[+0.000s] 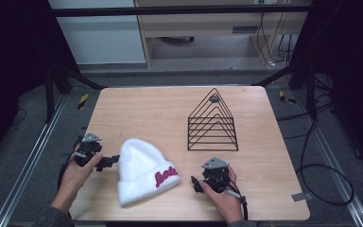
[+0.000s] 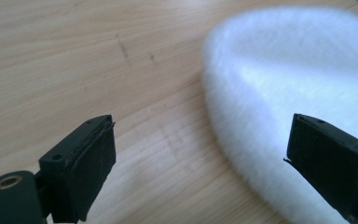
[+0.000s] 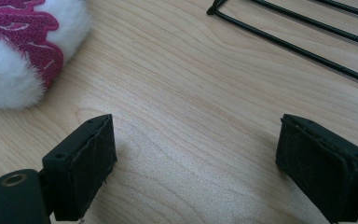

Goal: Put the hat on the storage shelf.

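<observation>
A white fluffy beanie (image 1: 142,170) with pink lettering lies on the wooden table (image 1: 151,113) near its front edge. My left gripper (image 1: 112,161) sits just left of the hat, jaws open and pointing at it; in the left gripper view the hat's white edge (image 2: 279,84) lies ahead between the spread jaws, untouched. My right gripper (image 1: 195,183) rests right of the hat, open and empty, pointing left toward it. In the right gripper view the pink lettering (image 3: 23,32) shows at the upper left and bare wood lies between the jaws.
A black wire rack (image 1: 212,123) shaped like a row of triangles stands at the table's right middle; its base wires (image 3: 307,42) cross the top of the right gripper view. Cables trail on the floor at the right.
</observation>
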Motion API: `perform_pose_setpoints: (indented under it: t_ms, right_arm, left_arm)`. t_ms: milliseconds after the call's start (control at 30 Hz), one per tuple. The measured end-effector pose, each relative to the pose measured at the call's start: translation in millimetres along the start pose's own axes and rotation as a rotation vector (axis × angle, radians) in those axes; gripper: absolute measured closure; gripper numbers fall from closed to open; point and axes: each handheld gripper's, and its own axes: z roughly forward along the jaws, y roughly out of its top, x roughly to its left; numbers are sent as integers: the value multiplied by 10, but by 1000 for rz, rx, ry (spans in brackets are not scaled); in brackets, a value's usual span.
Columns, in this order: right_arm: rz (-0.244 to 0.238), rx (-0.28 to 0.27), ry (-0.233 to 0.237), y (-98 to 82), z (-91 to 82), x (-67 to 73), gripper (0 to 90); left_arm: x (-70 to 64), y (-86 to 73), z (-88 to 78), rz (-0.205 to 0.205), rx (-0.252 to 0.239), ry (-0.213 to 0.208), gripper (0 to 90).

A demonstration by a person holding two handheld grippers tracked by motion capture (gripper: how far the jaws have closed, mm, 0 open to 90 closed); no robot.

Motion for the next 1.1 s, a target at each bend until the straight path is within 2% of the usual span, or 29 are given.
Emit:
perform_pose_setpoints:
  t_ms: [67, 233, 333, 500, 633, 700, 733, 767, 800, 900, 967, 1100]
  right_arm:
    - [1, 0, 0, 0, 0, -1, 120]
    - [5, -2, -7, 4, 5, -5, 120]
    - [7, -1, -9, 5, 5, -3, 120]
    - [8, -1, -9, 5, 5, -3, 120]
    - [9, -2, -13, 8, 9, -2, 120]
    - [11, -1, -17, 10, 11, 0, 120]
    - [12, -1, -18, 11, 12, 0, 120]
    - [12, -1, -18, 11, 12, 0, 120]
    - [11, -1, -18, 12, 12, 0, 119]
    - [11, -2, -19, 12, 13, 0, 119]
    - [11, -1, -18, 12, 13, 0, 119]
    - [10, -2, -18, 12, 12, 0, 119]
  left_arm:
    - [-25, 115, 28, 28, 12, -6, 79]
    - [-64, 236, 62, 29, 5, -23, 131]
    - [-85, 302, 165, 46, 25, -21, 161]
    - [-108, 310, 313, 54, 48, -32, 201]
    - [-119, 311, 394, 78, 77, -32, 249]
    - [-88, 300, 420, 63, 86, -34, 279]
    - [-61, 283, 429, 50, 102, -51, 300]
    - [-61, 283, 429, 50, 102, -51, 319]
    - [-50, 263, 446, 59, 125, -43, 335]
    - [-59, 272, 469, 72, 129, -56, 358]
    - [-68, 297, 499, 69, 113, -53, 387]
    - [-60, 300, 603, 43, 135, -50, 467]
